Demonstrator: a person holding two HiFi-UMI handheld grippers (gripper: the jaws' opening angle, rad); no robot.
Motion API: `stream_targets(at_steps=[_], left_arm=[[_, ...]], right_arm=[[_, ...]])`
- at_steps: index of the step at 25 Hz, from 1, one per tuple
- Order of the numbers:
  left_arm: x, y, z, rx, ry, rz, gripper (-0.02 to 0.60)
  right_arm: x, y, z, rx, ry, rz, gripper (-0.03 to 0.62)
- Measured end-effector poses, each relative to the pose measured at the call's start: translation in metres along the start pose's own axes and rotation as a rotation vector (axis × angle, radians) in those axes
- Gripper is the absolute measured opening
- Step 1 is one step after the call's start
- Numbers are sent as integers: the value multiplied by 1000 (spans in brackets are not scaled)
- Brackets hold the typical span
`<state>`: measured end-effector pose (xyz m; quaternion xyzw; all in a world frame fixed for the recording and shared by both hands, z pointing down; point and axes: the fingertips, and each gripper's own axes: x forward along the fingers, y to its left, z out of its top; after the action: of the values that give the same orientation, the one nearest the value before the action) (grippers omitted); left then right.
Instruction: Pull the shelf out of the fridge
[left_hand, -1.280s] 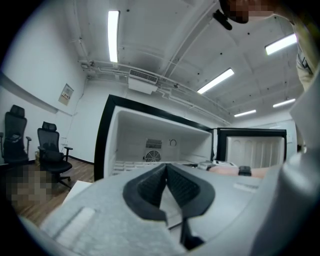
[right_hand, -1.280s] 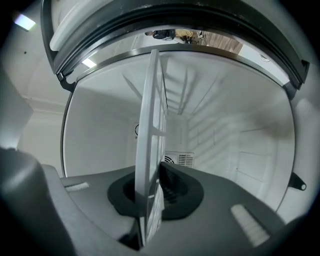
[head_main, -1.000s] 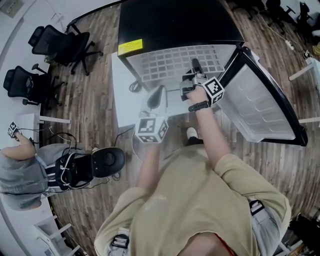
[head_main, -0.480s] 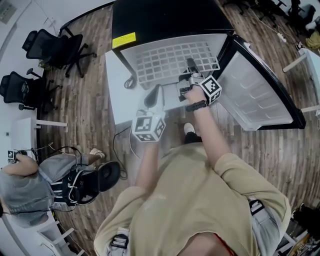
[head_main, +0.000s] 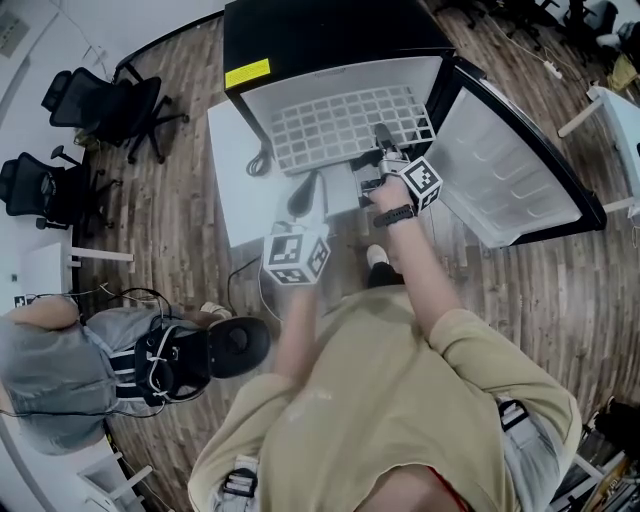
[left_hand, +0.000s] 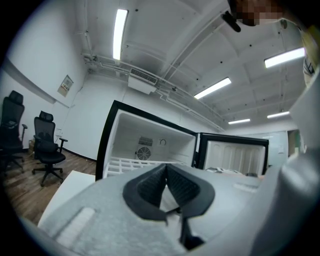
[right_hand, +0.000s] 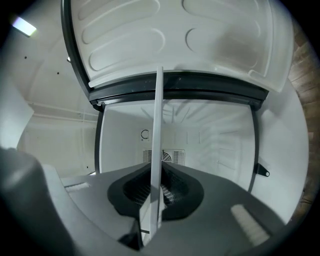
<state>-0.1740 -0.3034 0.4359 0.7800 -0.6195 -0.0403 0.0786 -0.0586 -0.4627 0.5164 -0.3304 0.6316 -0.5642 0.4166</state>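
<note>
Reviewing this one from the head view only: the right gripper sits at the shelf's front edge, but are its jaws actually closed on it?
Observer: Yes. In the right gripper view the right gripper has its jaws pressed on the shelf, seen edge-on as a thin white strip.
Operator: And the left gripper's jaws?
Observer: The left gripper has its jaws together at the tips, with nothing between them, short of the open fridge.
Operator: What's behind the shelf?
Observer: A fan grille on the back wall.

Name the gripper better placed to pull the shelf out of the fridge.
Right. The right gripper is clamped on the shelf by its front edge; the left gripper hangs shut and empty, short of the shelf.
</note>
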Motion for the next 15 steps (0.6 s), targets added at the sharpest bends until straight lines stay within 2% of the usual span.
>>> stream_targets(at_steps=[3, 6, 8, 10, 15], left_arm=[[-7, -2, 0, -3, -4, -5, 2], [-13, -2, -1, -7, -5, -7, 2], [-17, -2, -2, -11, -4, -10, 2], [-22, -5, -3, -17, -5, -13, 2], [-30, -9, 2, -10, -17, -12, 2]], right_arm=[[-14, -2, -1, 16, -7, 14, 28], [-30, 2, -5, 52, -12, 70, 28], [-42, 2, -6, 31, -7, 76, 28], [-57, 4, -6, -37, 11, 56, 28], [-88, 27, 8, -299, 30, 38, 29]])
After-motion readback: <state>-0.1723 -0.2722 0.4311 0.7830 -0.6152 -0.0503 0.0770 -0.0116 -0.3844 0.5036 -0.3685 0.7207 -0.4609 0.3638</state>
